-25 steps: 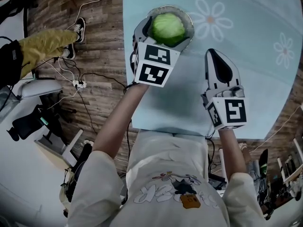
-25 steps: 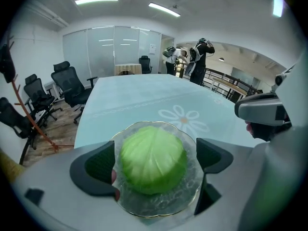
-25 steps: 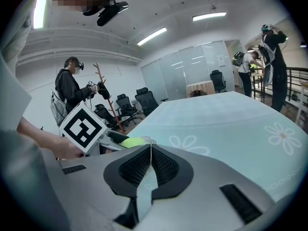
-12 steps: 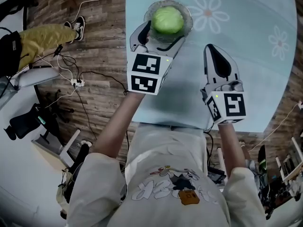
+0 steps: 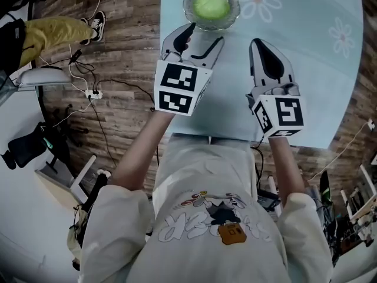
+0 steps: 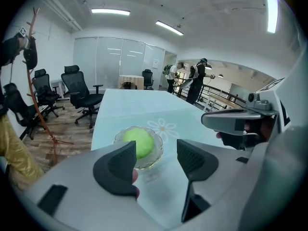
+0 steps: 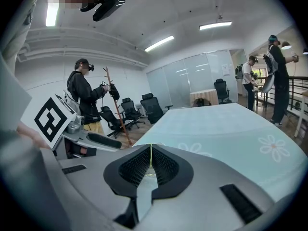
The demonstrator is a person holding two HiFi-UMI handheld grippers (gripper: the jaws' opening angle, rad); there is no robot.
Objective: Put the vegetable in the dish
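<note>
Flowered table (image 5: 306, 69), dish (image 5: 187, 7) with perhaps cabbage (image 5: 211, 3); left gripper (image 6: 156, 156) half-spread, empty, just closing; right gripper (image 7: 150, 165) clamped.

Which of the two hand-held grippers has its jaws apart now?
The left hand-held gripper: its jaws stand apart with nothing between them, and have just been closing. The right hand-held gripper has its jaws pressed together.

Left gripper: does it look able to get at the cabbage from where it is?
Probably yes. The cabbage sits uncovered in the dish just ahead of the left gripper, bare table between. Its jaws are empty but have just been closing.
</note>
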